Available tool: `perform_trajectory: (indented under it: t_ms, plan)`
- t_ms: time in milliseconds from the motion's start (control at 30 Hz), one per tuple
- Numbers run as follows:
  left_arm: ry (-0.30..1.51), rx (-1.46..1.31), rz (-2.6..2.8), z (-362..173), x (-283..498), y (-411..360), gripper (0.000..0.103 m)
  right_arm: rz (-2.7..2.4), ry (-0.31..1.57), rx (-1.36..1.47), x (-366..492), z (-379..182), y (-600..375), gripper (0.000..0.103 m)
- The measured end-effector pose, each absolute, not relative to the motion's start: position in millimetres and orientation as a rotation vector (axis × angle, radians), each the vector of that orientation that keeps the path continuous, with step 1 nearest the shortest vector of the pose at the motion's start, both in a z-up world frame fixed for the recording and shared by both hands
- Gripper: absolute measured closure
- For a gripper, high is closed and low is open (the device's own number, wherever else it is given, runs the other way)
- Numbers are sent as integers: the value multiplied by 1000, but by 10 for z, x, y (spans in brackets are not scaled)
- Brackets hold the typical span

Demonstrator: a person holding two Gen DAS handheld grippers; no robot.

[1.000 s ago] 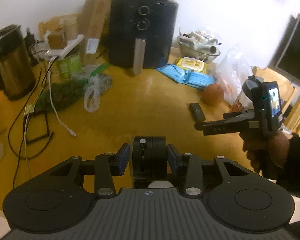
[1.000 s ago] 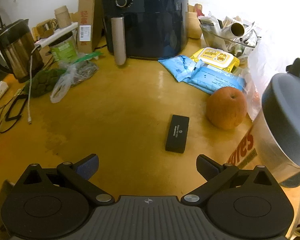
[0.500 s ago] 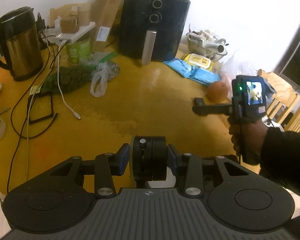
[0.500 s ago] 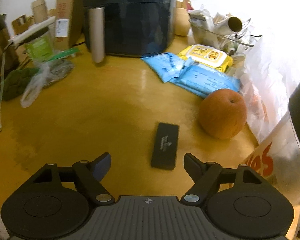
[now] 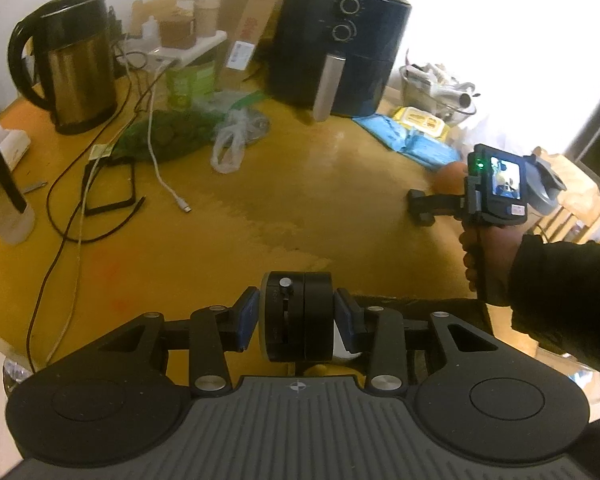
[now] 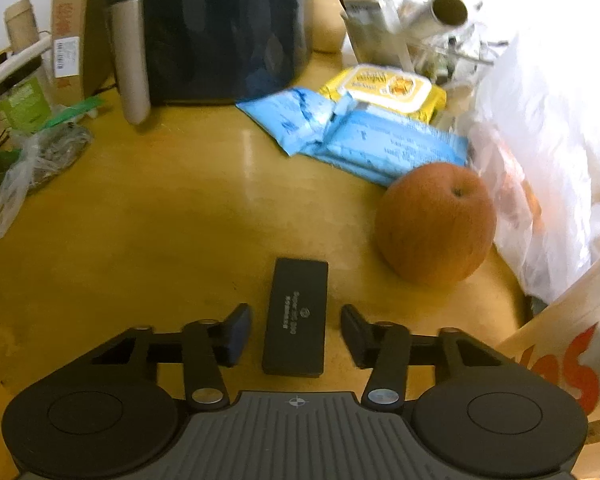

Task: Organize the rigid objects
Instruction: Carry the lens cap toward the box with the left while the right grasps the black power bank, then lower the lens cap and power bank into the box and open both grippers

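A: Largest first: yellow desk (image 6: 140, 220) spread below both tools. Ahead of the right hand-held gripper (image 6: 296, 330), well beyond, dark air fryer (image 6: 228, 28); ahead and rightward, blue packets (image 6: 380, 140), then an orange fruit (image 6: 434, 222) near the right finger's side.

B: And the task's thing?

A: Flat black box (image 6: 296, 316), lying lengthwise on the desk, right between the right tool's fingers (image 6: 236, 334). Jaws closing; pads on either side of the long edges, small gaps showing, no press yet.

B: Left side?

A: Left hand-held gripper (image 5: 296, 320) pinching a black round puck-like object (image 5: 298, 316), pads against its flat faces, above the desk, well apart from the box.

B: Handling of the box?

A: Likely stiff, light, smooth-cased, so somewhat slippery. Best taken across the narrow width at mid-length, pads square on the long sides; a hold near one end risks pivoting. Low profile means fingertips almost down on the desk before squeezing. Hardly fragile, apparently.
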State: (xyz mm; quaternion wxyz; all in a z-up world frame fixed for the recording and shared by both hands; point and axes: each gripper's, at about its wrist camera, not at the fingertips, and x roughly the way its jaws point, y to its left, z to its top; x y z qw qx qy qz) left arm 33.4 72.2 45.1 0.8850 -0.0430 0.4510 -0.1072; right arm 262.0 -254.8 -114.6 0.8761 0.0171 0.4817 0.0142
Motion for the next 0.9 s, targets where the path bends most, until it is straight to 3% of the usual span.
perform_trajectory:
  t_ms: [33, 900]
  plan:
    - [939, -92, -219, 451, 325, 727, 63, 39, 999, 50, 2611, -1149, -2559, 69]
    - [936, -74, -275, 421, 322, 592, 63, 238, 974, 102, 2250, -691, -2564, 69]
